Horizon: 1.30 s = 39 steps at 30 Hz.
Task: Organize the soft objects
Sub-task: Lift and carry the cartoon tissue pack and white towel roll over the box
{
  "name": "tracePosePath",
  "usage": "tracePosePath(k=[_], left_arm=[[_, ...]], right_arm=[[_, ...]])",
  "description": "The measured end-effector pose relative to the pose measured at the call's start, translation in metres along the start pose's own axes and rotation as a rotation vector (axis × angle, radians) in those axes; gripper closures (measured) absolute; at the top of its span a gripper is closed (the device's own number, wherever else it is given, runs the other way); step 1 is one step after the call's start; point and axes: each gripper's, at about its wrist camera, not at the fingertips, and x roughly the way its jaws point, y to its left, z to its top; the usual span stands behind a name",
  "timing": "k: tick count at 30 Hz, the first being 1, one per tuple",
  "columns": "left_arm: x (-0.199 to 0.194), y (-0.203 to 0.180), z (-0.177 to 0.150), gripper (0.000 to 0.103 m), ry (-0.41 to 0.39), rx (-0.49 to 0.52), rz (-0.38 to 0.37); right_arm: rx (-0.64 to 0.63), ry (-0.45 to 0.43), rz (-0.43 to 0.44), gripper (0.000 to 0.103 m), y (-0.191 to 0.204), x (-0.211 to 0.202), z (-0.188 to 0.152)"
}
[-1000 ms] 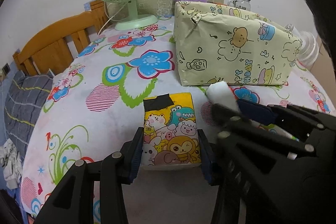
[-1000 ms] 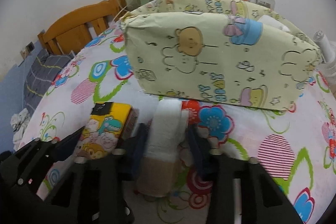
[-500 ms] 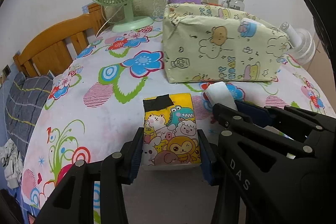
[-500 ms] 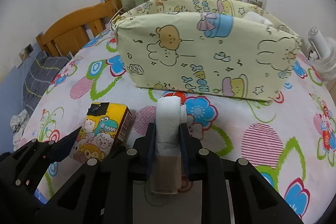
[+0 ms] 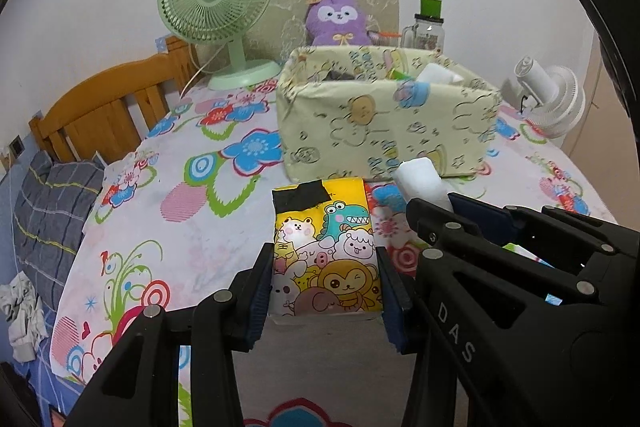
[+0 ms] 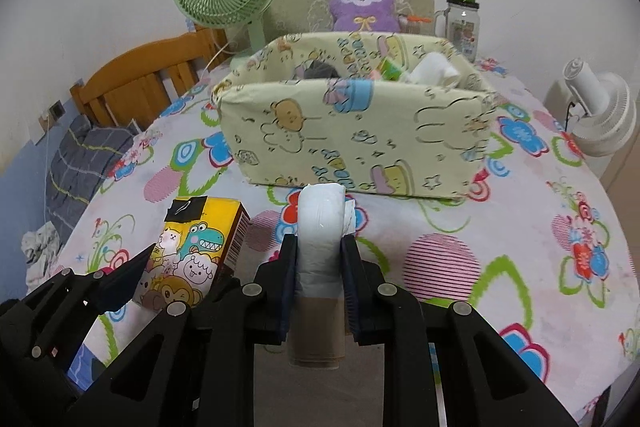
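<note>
A: Item one, our left gripper (image 5: 325,291): jaws part-spread, pads pinching the tissue pack (image 5: 325,247) by its two long sides. The pack is yellow with cartoon animals and a black tape patch at the far end, and we hold it clear above the flowered tablecloth (image 5: 192,195).

B: Item two, our right gripper (image 6: 320,279): jaws drawn nearly together, squeezing the white roll (image 6: 322,227) so that it bulges above the pads. It points toward the fabric bin (image 6: 352,131), which stands ahead on the table and near both loads.

A: Risks, as we judge them. The roll is soft and its brown lower end hangs below the pads; if it compresses further it may slide out on the way over. The bin's front wall is cloth and looks limp, so a low carry could catch the rim and push it inward.

B: And our two grippers sit just beside each other. Both loads going in at once could knock together.

A: Not catalogued: the bin's contents. We make out something white, something dark and a green scrap, no more. Free room inside, unknown.

B: The undersides of the pack and the roll are hidden as well.
</note>
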Motion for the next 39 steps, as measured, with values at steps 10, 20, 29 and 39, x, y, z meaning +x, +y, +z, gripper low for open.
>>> tracePosePath(k=[10, 20, 29, 39], left_arm=[[-0.027, -0.024, 0.009, 0.054, -0.061, 0.005, -0.019], [-0.055, -0.044, 0.019, 0.055, -0.119, 0.034, -0.034], [-0.076, -0.054, 0.032, 0.055, -0.16, 0.053, -0.057], [-0.088, -0.056, 0.052, 0.055, -0.197, 0.065, -0.053]], right_arm=[[0.024, -0.067, -0.027, 0.079, -0.02, -0.039, 0.004], [0.046, -0.131, -0.055, 0.079, -0.035, -0.077, 0.007], [0.065, -0.173, -0.083, 0.079, -0.042, -0.106, 0.015], [0.059, -0.214, -0.092, 0.079, -0.041, -0.122, 0.034]])
